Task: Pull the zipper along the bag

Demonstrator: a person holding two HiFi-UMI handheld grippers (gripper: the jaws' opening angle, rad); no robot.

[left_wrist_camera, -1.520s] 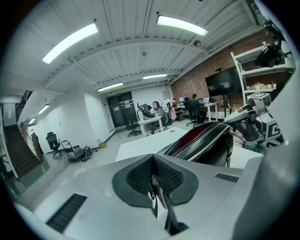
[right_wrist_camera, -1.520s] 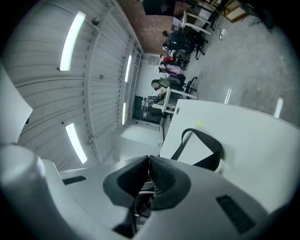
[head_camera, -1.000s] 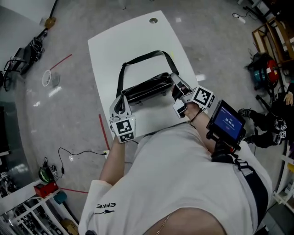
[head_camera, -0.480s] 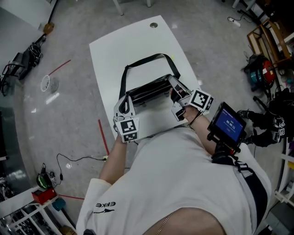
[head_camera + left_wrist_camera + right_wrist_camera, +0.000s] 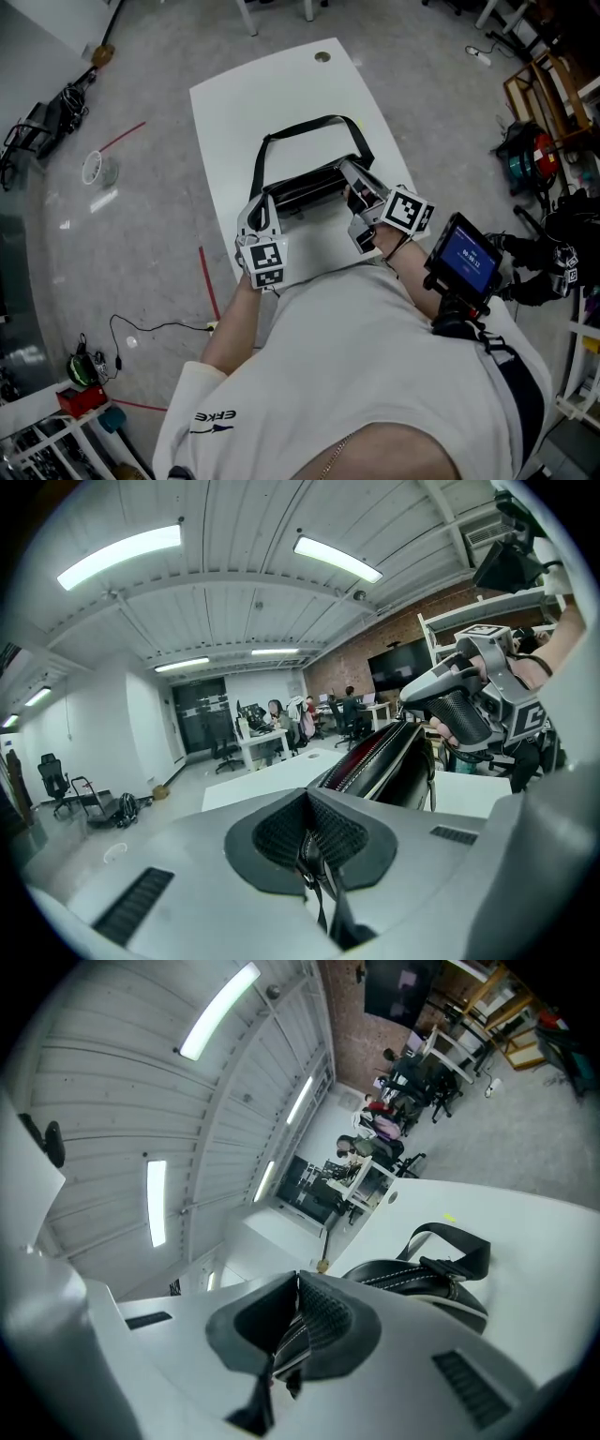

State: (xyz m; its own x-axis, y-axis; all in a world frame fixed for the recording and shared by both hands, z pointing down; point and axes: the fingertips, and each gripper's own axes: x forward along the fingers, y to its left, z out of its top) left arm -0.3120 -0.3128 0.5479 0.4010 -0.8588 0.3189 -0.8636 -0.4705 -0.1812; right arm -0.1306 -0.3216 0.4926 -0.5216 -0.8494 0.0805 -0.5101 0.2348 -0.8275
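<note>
While the bag [image 5: 302, 187] is resting on the bench [image 5: 234, 103], I am clamping left tongs [image 5: 260, 208] and right tongs [image 5: 354, 181] on its ends.

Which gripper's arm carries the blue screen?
The right gripper; the blue screen sits behind it, and the arm behind the left gripper is bare.

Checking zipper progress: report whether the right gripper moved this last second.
Yes, slightly: against the hole in the table, the right gripper has edged along the bag toward the left gripper.
</note>
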